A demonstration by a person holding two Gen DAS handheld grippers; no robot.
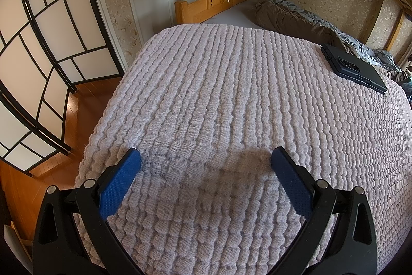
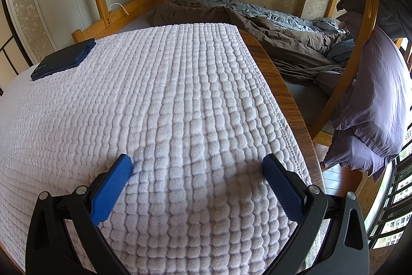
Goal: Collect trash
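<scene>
Your left claw point(image 1: 206, 161) hangs low over the left part of the surface point(image 2: 280, 84), spread wide with nothing between its blue pads point(image 1: 117, 187). Under it lies only the quilted cover point(image 1: 219, 84), bare from the near edge to the far one. Further right, near the back, a dark phone point(image 1: 354, 67) in a case lies flat on the cover; that looks like a belonging, not rubbish. Your right claw point(image 2: 197, 165) hovers over the right part of the cover, just as wide apart and just as empty, close to the strip of bare wood along the right edge. Beyond that edge a bed point(image 2: 303, 97) holds rumpled bedding point(image 2: 270, 35).

No trash and no bin or bag shows in either view, so where they are cannot be told. This fits a cover waiting for you to find the litter, or one with the litter gone. Look around before committing either claw.
</scene>
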